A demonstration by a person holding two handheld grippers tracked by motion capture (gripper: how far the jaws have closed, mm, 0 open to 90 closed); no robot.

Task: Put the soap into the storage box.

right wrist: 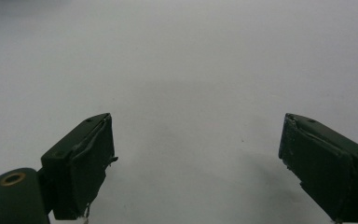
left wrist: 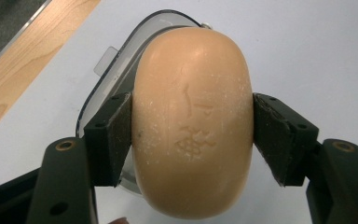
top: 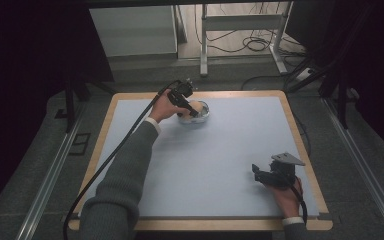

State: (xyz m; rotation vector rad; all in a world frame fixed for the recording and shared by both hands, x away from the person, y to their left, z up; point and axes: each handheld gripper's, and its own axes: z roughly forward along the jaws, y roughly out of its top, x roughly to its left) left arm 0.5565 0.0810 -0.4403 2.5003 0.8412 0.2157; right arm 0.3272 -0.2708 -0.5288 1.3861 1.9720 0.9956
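Clamped on both flanks of a tan oval soap bar (left wrist: pixel 192 123), with the left gripper (left wrist: pixel 192 135) squeezing its pads (left wrist: pixel 114 135) flat against the sides. Held just above a clear plastic dish (left wrist: pixel 116 70), whose rim curves out past the far left of the bar; cannot tell whether bar and dish touch. Stamped marks and pale scuffs visible on the upper face of the soap.

Seen from the high view at the far middle of the table (top: pixel 100 150), a little left of centre: soap (top: pixel 196 106) over dish (top: pixel 203 114), left gripper (top: pixel 194 111) angled down onto them from the left hand (top: pixel 164 111). Grey sleeve (top: pixel 125 175) stretched diagonally from the near left edge up to that spot, black cable (top: pixel 130 132) trailing back alongside it toward the near left corner.

Spread wide and holding nothing on the other side: right gripper (right wrist: pixel 196 158) with pads (right wrist: pixel 93 163) well apart over bare pale blue mat (right wrist: pixel 191 70). Placed near the near right corner in the high view, right gripper (top: pixel 257 172) pointing left, well apart from soap and dish, grey three-cornered plate (top: pixel 287 159) on top, right hand (top: pixel 287 197) behind it.

Pale blue mat (top: pixel 230 145) covering the tabletop inside a wooden border.
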